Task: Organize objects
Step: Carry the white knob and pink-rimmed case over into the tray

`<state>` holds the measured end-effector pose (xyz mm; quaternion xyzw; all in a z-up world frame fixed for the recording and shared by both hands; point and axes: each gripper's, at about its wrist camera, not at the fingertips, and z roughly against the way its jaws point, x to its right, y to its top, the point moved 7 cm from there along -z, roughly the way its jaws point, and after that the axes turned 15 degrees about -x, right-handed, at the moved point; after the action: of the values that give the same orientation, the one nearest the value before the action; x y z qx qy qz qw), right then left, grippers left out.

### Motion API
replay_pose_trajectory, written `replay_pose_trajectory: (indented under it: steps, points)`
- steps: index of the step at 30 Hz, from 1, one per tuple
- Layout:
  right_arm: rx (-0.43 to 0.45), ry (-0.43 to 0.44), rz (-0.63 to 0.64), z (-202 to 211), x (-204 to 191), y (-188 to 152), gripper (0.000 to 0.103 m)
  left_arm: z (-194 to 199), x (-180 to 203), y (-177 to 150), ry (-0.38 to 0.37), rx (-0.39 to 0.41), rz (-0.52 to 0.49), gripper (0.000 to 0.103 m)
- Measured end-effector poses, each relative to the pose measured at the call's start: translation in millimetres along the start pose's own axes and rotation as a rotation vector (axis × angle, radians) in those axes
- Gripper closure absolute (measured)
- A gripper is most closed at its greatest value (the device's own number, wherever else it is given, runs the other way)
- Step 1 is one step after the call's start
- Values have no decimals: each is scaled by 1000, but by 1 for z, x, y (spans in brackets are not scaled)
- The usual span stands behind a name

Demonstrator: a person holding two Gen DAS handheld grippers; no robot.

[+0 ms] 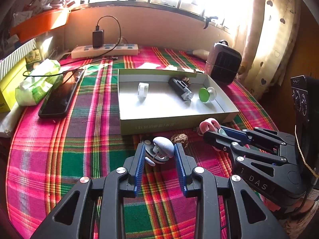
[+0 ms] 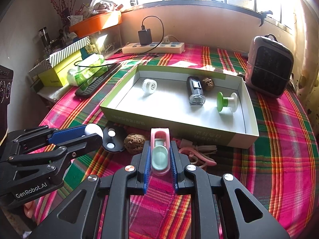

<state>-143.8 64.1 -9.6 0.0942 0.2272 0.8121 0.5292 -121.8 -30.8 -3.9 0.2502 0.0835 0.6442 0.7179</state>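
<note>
On the left we see our left gripper (image 1: 158, 151) low over the checked cloth (image 1: 83, 139), its jaws partly closed around a pale blue rounded piece (image 1: 163, 144) with a smooth, mushroom-like cap. The ribbed blue pads (image 1: 139, 159) press it from both sides, so it is held. Under it lies a black round case (image 2: 113, 138) with two white buttons, and just beside this sits a brown walnut (image 2: 134, 143) with a rough, wrinkled shell.

Further right, our right gripper (image 2: 160, 159) has its jaws nearly closed on a pink plastic clip (image 2: 159, 137) with a mint-green oval part; the clip stands between the pads and sticks out in front of them. Next to it, some pink and beige hair bands (image 2: 201, 153) lie on the cloth, touching the box's front wall.

Behind both grippers is the shallow cardboard box (image 2: 179, 123), green outside and white inside. From left to right it contains a small white ribbed cylinder (image 2: 149, 86), a black device with a clear end (image 2: 195, 92), a second walnut (image 2: 208, 83) and a green and white spool-shaped thing (image 2: 227, 101), glossy plastic.
</note>
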Motion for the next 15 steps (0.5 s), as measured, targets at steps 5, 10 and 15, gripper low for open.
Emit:
replay_pose_trajectory:
  steps: [5, 10, 15]
  points:
    - [18, -4, -4, 7, 5, 15, 84, 6, 4, 13, 6, 22, -20, 75]
    - [26, -4, -5, 12, 10, 34, 84, 7, 5, 25, 7, 32, -31, 75]
    - [29, -12, -13, 11, 16, 54, 84, 6, 1, 39, 25, 43, -33, 75]
